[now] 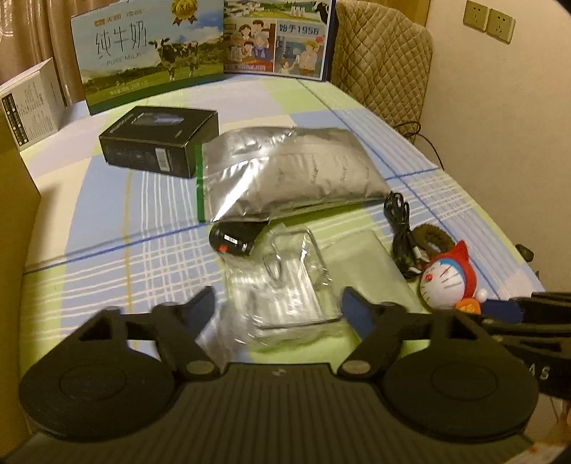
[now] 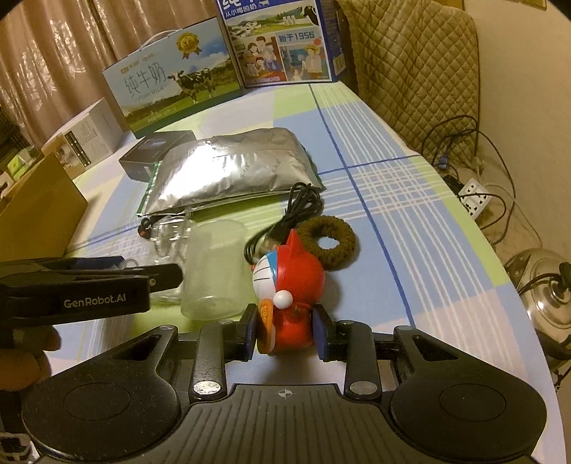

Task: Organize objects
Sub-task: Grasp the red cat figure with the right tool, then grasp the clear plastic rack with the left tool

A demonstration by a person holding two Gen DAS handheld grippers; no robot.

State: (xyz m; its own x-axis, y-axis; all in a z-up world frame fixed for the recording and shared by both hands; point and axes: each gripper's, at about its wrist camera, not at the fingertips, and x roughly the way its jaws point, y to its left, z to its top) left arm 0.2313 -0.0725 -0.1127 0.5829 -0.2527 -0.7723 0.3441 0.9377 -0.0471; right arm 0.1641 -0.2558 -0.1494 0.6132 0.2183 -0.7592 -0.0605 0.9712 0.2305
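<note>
Right tool [image 2: 284,330] pinches red-suited white-faced cat figurine [image 2: 289,285] at near right of plaid-cloth counter [image 2: 410,200]. Left tool [image 1: 278,307] spread over clear plastic tray [image 1: 285,282]. Empty frosted plastic jar [image 2: 214,271] lies beside figurine. Silver foil pouch [image 1: 285,171], black box [image 1: 160,142] farther back.

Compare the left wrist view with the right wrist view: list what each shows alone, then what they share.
Left wrist only: wall sockets and the small black device seen whole.
Right wrist only: a white power strip and metal kettle on the floor, and the right gripper with its jaws around the red toy.
Both: the foil bag, black box and milk carton.
</note>
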